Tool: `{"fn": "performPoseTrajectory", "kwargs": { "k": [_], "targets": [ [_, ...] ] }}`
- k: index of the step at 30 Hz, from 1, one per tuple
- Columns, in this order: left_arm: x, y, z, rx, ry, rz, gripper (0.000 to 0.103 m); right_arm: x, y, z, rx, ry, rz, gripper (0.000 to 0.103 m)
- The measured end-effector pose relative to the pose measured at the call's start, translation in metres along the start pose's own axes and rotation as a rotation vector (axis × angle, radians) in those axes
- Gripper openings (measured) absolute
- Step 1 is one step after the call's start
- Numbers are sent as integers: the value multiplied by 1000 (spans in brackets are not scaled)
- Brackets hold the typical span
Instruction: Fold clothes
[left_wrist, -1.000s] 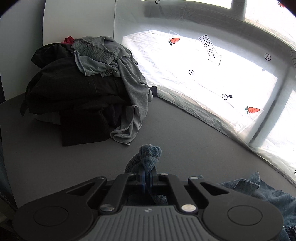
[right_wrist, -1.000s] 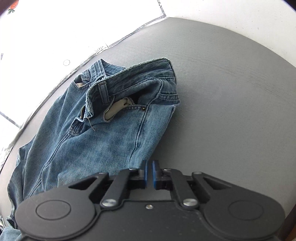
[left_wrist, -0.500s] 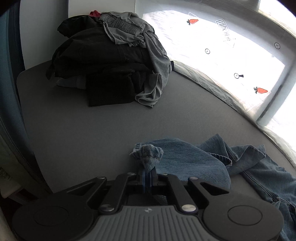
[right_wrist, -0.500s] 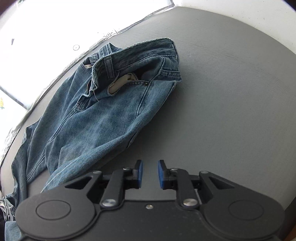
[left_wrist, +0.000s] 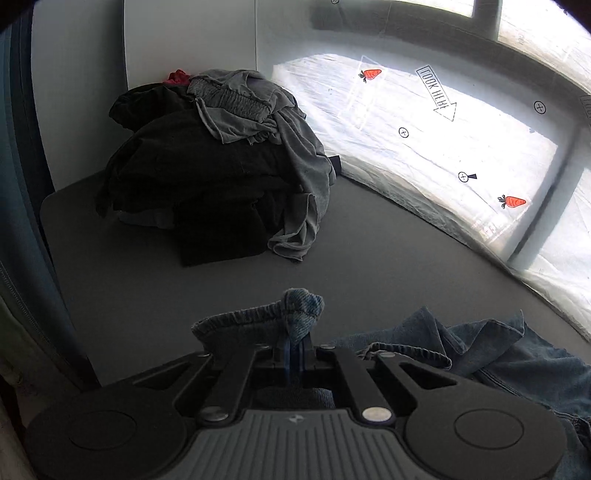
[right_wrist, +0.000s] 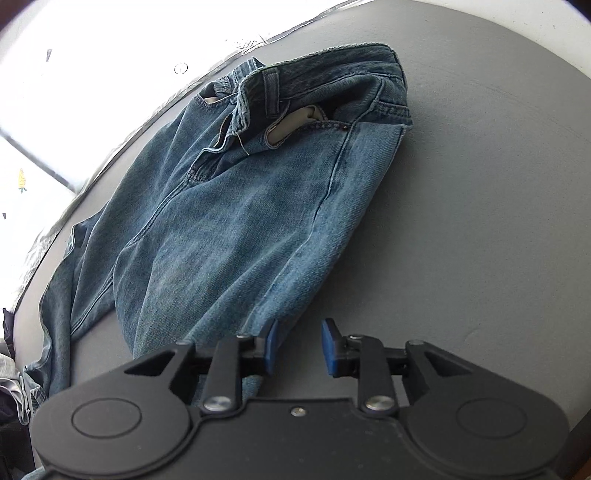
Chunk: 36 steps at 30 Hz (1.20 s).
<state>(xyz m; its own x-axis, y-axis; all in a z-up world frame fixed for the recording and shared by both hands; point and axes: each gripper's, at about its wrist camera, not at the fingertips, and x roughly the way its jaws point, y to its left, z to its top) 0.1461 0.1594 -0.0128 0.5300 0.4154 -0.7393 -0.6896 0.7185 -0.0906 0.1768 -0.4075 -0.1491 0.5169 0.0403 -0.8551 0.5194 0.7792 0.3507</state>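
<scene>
Jeans (right_wrist: 236, 206) | hem pinched in left gripper (left_wrist: 294, 354) | right gripper (right_wrist: 300, 347) parted, beside

The left gripper (left_wrist: 294, 347) was clamped tight on a bunched denim hem of the jeans (left_wrist: 301, 314), pointing toward the far wall. The right gripper (right_wrist: 298, 345) hung low with its blue fingers (right_wrist: 271, 345) spread apart, gripping nothing.

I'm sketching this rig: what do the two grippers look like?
Both match: the left gripper and right gripper have black linkage arms with silver pivot screws, round black discs each side, and blue pads on the fingers. The left body is ribbed grey.
</scene>
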Motion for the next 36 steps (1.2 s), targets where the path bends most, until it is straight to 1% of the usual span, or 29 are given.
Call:
{"fn": "performPoseTrajectory", "kwargs": {
  "k": [2, 3, 7, 10, 11, 13, 14, 15, 16, 17, 19, 21, 23, 25, 26, 27, 29, 34, 36],
  "targets": [
    [16, 12, -1, -34, 29, 16, 4, -1, 8, -5, -20, 3, 1, 31],
    [18, 16, 2, -42, 26, 12, 4, -1, 12, -8, -30, 5, 2, 32],
    [24, 18, 23, -49, -32, -28, 4, -1, 16, -17, -23, 15, -12, 34],
    [47, 16, 41, -67, -51, -32, 6, 0, 19, -23, -17, 22, -22, 34],
    [59, 16, 44, -68, -47, -14, 9, 0, 20, -25, -16, 25, -25, 35],
    [88, 17, 50, -55, 0, 58, 11, -3, 23, -28, -12, 10, -36, 36],
    [96, 20, 50, -59, 20, 68, 11, -5, 24, -30, -14, 4, -40, 38],
    [101, 25, 51, -69, 35, 62, 12, -7, 26, -31, -15, -3, -45, 39],
    [105, 30, 50, -76, 43, 56, 18, -8, 28, -33, -16, -9, -49, 40],
    [105, 31, 50, -64, 33, 56, 22, -11, 29, -35, -21, -19, -58, 41],
    [103, 31, 46, -5, 0, 70, 33, -15, 30, -39, -36, -40, -80, 44],
    [101, 32, 44, 46, -28, 81, 37, -16, 29, -40, -50, -50, -111, 46],
    [104, 32, 43, 28, -12, 58, 39, -16, 26, -39, -47, -52, -119, 48],
    [109, 30, 39, -13, 15, 35, 44, -14, 24, -31, -34, -67, -120, 52],
    [111, 28, 37, -26, 26, 37, 44, -13, 23, -27, -28, -74, -120, 58],
    [114, 26, 33, -36, 36, 42, 45, -13, 23, -22, -33, -89, -119, 65],
    [118, 18, 25, -37, 59, 66, 45, -13, 24, -12, -53, -117, -118, 75],
    [127, 1, 5, -46, 115, 109, 46, -5, 27, 22, -134, -174, -138, 82],
    [130, -7, -2, -53, 132, 137, 47, 0, 19, 41, -125, -189, -141, 84]
  ]
}}
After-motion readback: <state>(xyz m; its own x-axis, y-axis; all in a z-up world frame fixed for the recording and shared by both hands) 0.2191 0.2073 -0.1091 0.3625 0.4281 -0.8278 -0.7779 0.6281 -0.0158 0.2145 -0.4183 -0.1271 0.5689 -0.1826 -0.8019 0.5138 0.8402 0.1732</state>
